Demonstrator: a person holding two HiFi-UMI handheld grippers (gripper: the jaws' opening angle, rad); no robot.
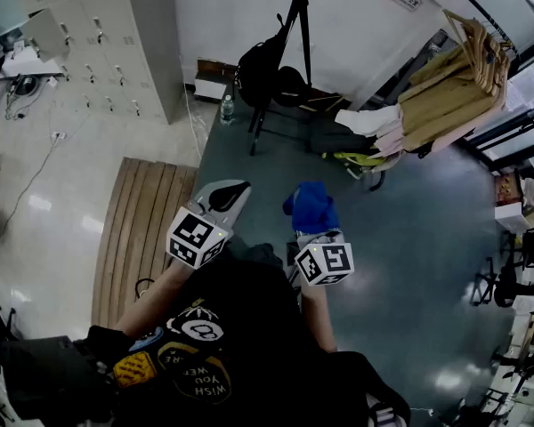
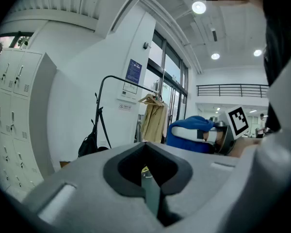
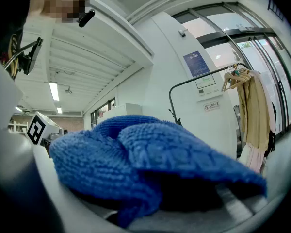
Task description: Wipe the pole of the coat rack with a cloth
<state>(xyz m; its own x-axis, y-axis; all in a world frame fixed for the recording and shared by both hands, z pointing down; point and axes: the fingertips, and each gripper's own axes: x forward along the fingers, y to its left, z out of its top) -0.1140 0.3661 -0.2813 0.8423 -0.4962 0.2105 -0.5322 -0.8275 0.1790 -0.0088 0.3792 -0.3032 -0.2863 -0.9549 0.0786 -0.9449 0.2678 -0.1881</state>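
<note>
Right gripper (image 1: 316, 237) is clamped on the blue chenille cloth (image 3: 150, 164), which flops over both jaws. It looks soft and light and shouldn't slip much. I'd keep the pinch at its bunched middle so a fat fold meets the pole.

Left gripper (image 1: 230, 191) has its jaws pressed together with nothing in them.

The coat rack's black pole (image 3: 169, 98) is well ahead across the dark floor, by the white wall and windows. Beige coats (image 1: 445, 92) crowd the rail, and a tripod stand (image 1: 289, 43) with a black bag (image 1: 265, 60) stands nearby. The bare upright is probably the easy bit.

Workplace hall: grey lockers (image 1: 98, 34), coats (image 1: 445, 96) on hangers
</note>
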